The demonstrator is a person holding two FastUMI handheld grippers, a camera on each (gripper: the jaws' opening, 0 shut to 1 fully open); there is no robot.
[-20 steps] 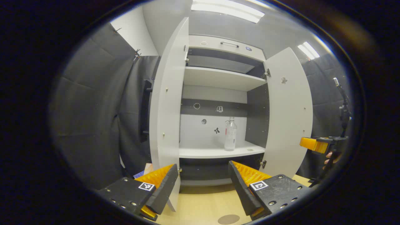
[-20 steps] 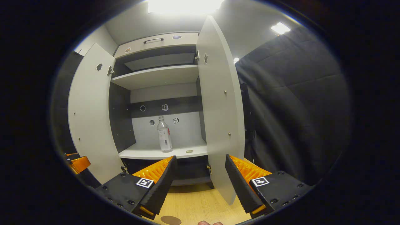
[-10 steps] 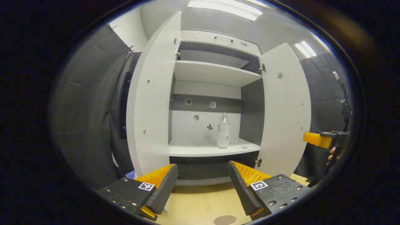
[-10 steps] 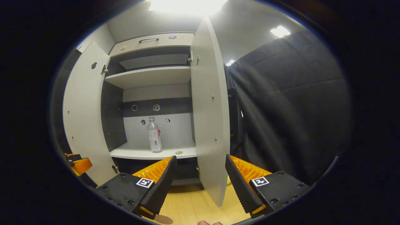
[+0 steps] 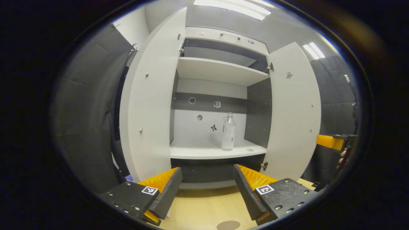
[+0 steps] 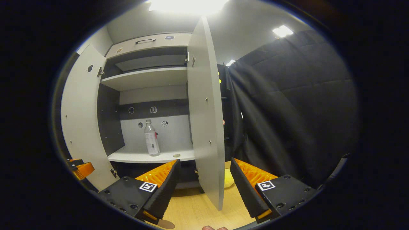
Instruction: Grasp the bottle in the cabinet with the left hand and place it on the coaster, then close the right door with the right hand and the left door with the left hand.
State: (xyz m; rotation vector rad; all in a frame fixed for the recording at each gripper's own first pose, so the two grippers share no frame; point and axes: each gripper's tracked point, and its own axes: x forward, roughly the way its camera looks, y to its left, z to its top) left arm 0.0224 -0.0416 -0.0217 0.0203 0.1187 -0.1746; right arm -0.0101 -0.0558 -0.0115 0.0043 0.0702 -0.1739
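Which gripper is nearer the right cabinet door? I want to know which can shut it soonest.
Right. The right gripper has the right door's edge just ahead between its open fingers. The left gripper faces the cabinet's middle, farther from that door.

Clear plastic bottles: one (image 5: 228, 131), standing upright on the lower shelf.
White flat cabinet doors: two, the left one (image 5: 150, 105) and the right one (image 5: 294, 111), both swung open.
White shelves inside the cabinet: two seen, a lower (image 5: 211, 152) and an upper (image 5: 217, 70).
Round brown coasters: one (image 5: 228, 225), on the wooden tabletop.
Two-finger grippers: two, the left gripper (image 5: 206, 183) and the right gripper (image 6: 204, 180), both with fingers spread.
Dark bar handles: one (image 5: 230, 36), on the top panel.
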